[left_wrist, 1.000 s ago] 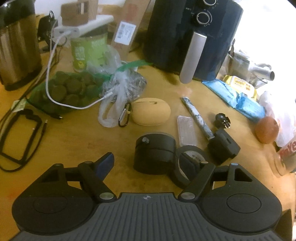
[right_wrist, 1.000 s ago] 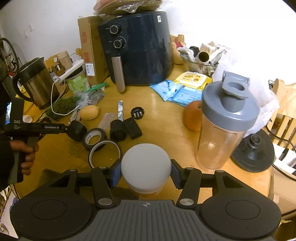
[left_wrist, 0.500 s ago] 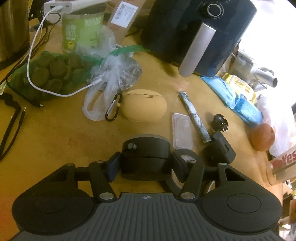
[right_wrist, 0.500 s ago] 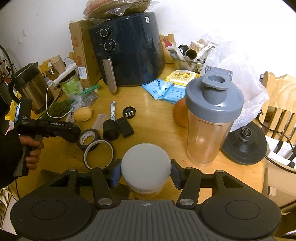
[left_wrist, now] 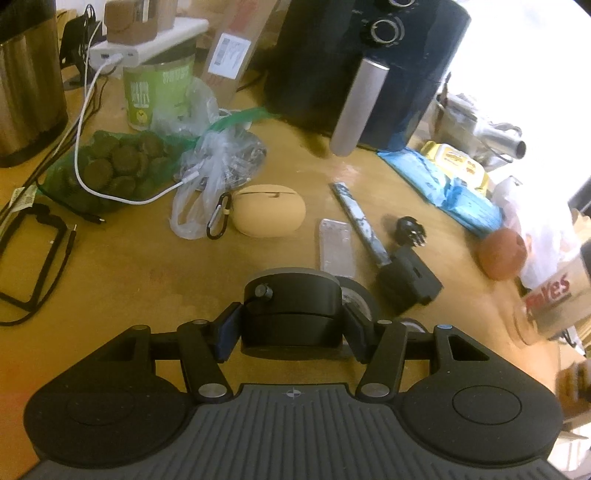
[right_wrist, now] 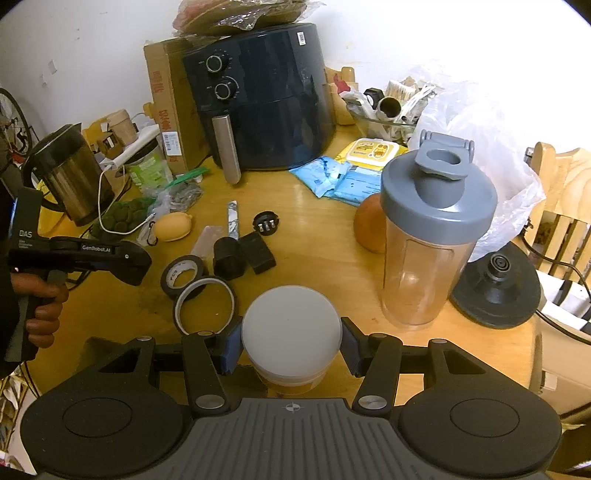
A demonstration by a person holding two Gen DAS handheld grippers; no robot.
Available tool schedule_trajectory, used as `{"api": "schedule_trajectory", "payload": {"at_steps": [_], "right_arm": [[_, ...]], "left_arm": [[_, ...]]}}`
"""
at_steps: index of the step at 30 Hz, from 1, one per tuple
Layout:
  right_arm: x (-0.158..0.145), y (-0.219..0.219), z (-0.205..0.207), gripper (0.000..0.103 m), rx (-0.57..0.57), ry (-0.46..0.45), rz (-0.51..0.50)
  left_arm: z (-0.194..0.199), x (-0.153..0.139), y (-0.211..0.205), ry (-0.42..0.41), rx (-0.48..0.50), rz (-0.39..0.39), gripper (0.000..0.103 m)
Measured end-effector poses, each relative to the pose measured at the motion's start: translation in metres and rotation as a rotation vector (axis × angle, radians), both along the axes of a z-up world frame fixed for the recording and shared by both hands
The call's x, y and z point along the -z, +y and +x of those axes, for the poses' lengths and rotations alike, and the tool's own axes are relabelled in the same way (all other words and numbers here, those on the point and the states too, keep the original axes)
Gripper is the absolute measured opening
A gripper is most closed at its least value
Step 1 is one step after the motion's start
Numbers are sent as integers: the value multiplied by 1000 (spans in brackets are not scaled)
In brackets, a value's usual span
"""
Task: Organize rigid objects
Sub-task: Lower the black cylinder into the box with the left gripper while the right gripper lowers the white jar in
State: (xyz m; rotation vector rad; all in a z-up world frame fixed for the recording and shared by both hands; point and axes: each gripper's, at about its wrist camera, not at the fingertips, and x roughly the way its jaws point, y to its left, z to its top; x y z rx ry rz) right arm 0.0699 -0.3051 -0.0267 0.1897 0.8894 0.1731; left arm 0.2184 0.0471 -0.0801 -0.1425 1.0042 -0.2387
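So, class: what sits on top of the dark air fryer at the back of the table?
On the air fryer lies a crinkled clear plastic bag holding flat brownish things. What they are cannot be told.

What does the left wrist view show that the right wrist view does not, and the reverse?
Only left wrist: the left tongs gripping the black round case, and a black cable loop. Only right wrist: the white-lidded jar gripped in the right tongs, the hand on the other handle, and the kettle base. Both: the air fryer, tan pouch and black tape roll.
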Motion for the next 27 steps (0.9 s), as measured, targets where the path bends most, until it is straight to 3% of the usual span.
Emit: {"api": "schedule_trajectory", "payload": {"at_steps": [17, 27], "right_arm": [[-3, 13, -10, 57, -60, -5, 29], [0, 33, -20, 57, -149, -1, 61]], "left_arm": [[-68, -44, -17, -68, 35, -33, 56], [-111, -49, -22, -56, 59, -66, 56]]}}
